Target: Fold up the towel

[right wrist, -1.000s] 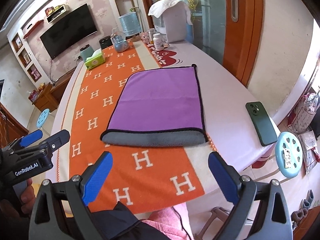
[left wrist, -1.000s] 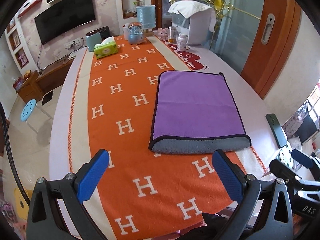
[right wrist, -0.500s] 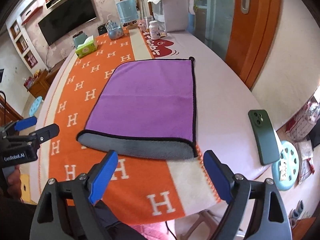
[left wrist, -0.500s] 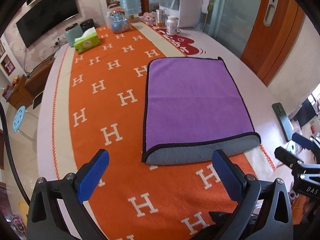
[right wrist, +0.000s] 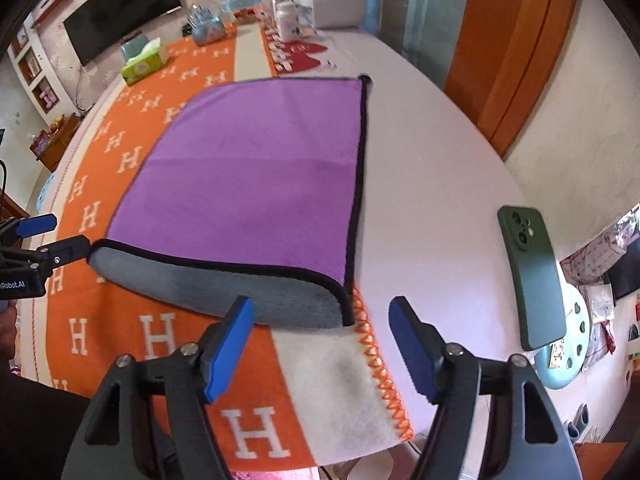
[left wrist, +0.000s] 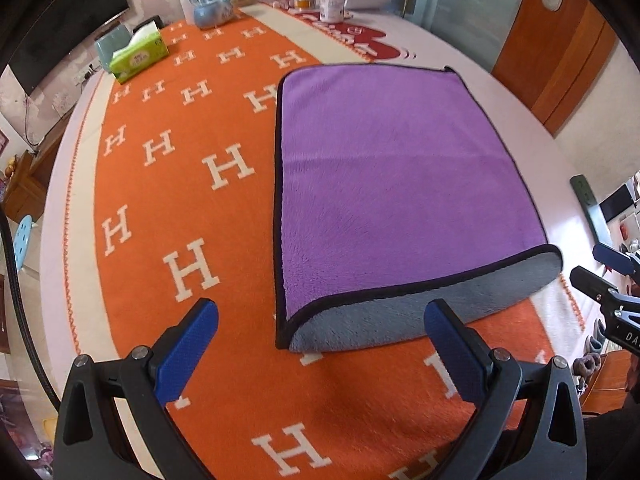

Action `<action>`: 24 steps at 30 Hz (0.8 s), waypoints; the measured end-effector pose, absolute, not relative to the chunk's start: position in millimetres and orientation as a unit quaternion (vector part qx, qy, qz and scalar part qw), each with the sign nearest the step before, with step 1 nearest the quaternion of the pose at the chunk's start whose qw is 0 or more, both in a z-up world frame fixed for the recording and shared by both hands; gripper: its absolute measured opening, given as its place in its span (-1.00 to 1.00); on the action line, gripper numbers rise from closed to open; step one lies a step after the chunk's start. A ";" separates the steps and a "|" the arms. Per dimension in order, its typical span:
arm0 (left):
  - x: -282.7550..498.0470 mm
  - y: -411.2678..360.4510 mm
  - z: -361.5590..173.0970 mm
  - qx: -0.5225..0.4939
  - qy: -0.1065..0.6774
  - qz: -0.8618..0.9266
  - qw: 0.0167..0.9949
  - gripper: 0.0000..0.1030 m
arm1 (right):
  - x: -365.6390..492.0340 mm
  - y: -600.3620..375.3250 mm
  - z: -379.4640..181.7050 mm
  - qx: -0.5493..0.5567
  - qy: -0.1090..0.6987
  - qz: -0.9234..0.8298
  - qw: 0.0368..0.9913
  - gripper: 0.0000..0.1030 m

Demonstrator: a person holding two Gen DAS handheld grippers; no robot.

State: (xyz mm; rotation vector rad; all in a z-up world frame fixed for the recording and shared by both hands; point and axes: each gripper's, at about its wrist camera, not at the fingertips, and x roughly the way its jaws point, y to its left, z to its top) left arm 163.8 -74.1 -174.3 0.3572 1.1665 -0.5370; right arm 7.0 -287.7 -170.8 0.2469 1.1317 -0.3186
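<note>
A purple towel (left wrist: 392, 168) with black trim lies folded once on the orange H-patterned runner (left wrist: 192, 200), its grey underside showing along the rounded near fold (left wrist: 420, 312). My left gripper (left wrist: 320, 320) is open, just short of the towel's near left corner. In the right wrist view the towel (right wrist: 256, 184) fills the middle; my right gripper (right wrist: 322, 330) is open, just in front of the near right corner (right wrist: 344, 312). The left gripper (right wrist: 52, 248) shows at the left edge there, and the right gripper (left wrist: 600, 276) at the right edge of the left wrist view.
A green phone (right wrist: 532, 280) lies on the white table (right wrist: 432, 184) right of the towel. A green tissue box (left wrist: 136, 54), a glass globe (left wrist: 210, 4), bottles (left wrist: 332, 0) and a white appliance stand at the far end. A blue stool (right wrist: 568, 344) is beyond the table's right edge.
Both grippers have moved forward and down toward the towel's near fold, staying open. The towel has not moved.
</note>
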 end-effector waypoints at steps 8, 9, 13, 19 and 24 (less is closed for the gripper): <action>182.1 -76.7 -207.5 0.164 0.572 -0.247 0.765 0.99 | 16.0 -297.3 -196.8 0.124 0.555 -0.138 0.811 0.17; 184.6 -76.3 -211.0 0.162 0.577 -0.247 0.762 0.99 | 17.6 -297.4 -198.9 0.125 0.558 -0.135 0.809 0.15; 190.4 -78.0 -219.2 0.158 0.586 -0.249 0.754 0.98 | 21.2 -299.0 -204.8 0.126 0.564 -0.129 0.806 0.06; 193.7 -79.3 -227.7 0.154 0.597 -0.245 0.748 0.84 | 28.3 -301.1 -210.1 0.128 0.567 -0.121 0.805 -0.09; 192.5 -78.2 -229.8 0.143 0.603 -0.251 0.744 0.64 | 31.4 -299.7 -210.6 0.125 0.569 -0.116 0.805 -0.25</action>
